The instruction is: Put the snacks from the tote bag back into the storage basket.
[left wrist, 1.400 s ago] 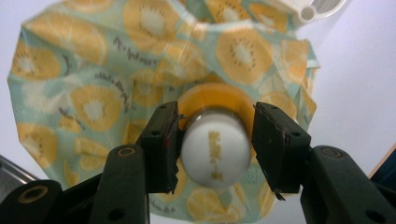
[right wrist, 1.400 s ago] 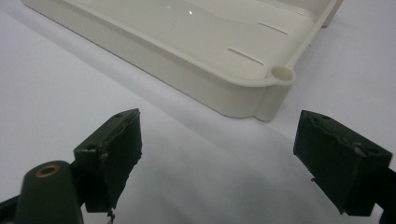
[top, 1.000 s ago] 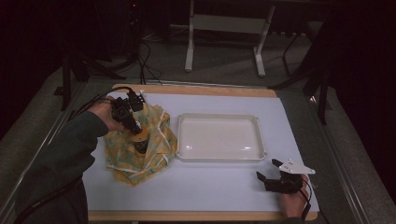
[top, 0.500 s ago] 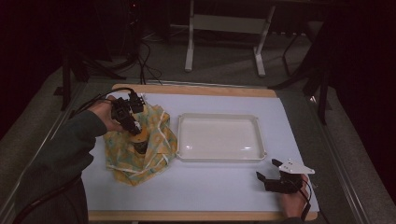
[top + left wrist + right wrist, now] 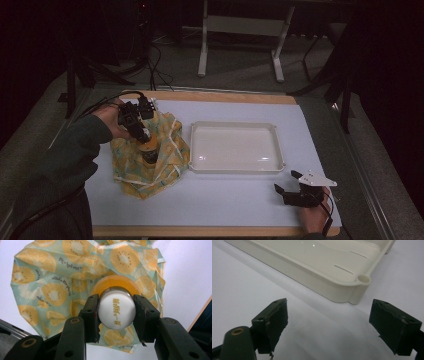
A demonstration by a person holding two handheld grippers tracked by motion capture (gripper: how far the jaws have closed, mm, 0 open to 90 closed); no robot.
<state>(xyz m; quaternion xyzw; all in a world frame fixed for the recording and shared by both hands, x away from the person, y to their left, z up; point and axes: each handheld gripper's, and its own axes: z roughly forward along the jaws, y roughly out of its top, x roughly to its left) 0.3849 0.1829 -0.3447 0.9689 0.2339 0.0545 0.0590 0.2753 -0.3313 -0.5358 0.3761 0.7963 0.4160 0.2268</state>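
Note:
A bottle of orange drink with a white cap stands upright on a crumpled cloth printed with orange slices, at the table's left. My left gripper comes down on it from above. In the left gripper view its pads press on both sides of the cap, so my left gripper is shut on the bottle. My right gripper rests near the front right corner of the table. Its jaws stand wide apart with nothing between them, and the right gripper faces the tray's corner.
An empty cream plastic tray lies in the middle of the white table top, right of the cloth; its near corner is just ahead of my right gripper. A wooden edge borders the table. Dark floor and a stand's legs lie beyond.

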